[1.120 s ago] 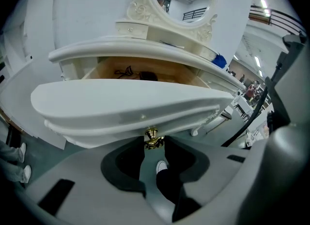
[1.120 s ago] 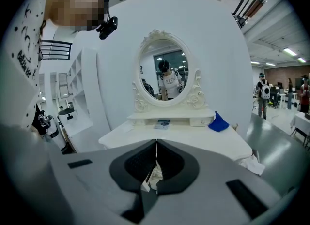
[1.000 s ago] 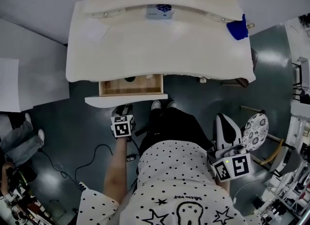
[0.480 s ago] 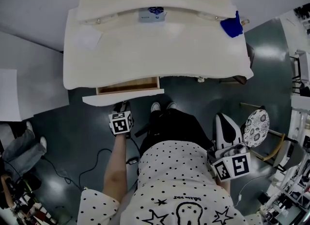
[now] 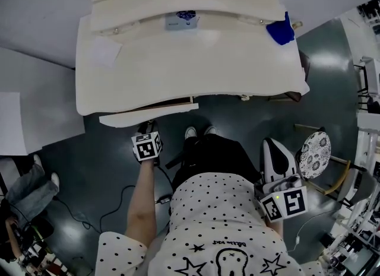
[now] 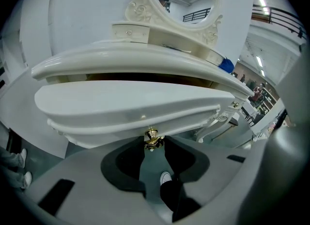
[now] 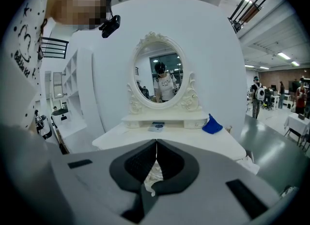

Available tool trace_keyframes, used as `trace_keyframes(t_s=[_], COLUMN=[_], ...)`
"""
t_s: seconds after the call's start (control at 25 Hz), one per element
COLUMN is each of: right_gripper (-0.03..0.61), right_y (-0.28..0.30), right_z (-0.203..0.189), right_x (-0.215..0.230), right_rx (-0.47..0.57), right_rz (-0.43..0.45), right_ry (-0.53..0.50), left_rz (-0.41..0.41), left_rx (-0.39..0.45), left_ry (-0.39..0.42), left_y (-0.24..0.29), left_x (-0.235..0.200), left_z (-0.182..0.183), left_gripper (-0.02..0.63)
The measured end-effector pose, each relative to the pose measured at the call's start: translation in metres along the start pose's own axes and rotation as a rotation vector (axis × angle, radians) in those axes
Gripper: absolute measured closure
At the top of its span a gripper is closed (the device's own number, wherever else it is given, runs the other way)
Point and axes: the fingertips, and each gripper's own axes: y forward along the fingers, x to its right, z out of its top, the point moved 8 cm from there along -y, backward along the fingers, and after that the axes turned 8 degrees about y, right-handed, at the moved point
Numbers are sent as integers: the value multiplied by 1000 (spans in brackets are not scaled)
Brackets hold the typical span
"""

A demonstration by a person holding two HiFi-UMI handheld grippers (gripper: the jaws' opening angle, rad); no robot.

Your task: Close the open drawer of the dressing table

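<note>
Cream drawer [image 5: 145,116] almost shut, front panel just proud of the dressing table's worktop [image 5: 196,61] edge, left of ctr. Right at the drawer front: left gripper [image 5: 148,127], jaws apart w/ small gold knob [image 6: 152,139] btwn their tips, not clamped on it. Back at person's right side: right gripper [image 7: 156,145], jaws together, nothing in them. Blue cloth [image 5: 279,31] on worktop's far right corner.
</note>
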Motion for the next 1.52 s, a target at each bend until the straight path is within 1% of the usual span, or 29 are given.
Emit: trace_keyframes(t_s=[0.68, 1.12, 1.52], right_gripper=[569, 569, 569], right_y=[3, 5, 7], right_z=[3, 4, 5], right_x=[0, 0, -3], right_rx=[-8, -9, -13], right_rz=[-13, -19, -26], right_ry=[0, 3, 0], left_rz=[13, 14, 10], left_rx=[29, 44, 49], left_ry=[15, 11, 23], left_y=[17, 25, 31], left_x=[-9, -13, -17], left_z=[28, 40, 50], left_gripper=[472, 472, 472])
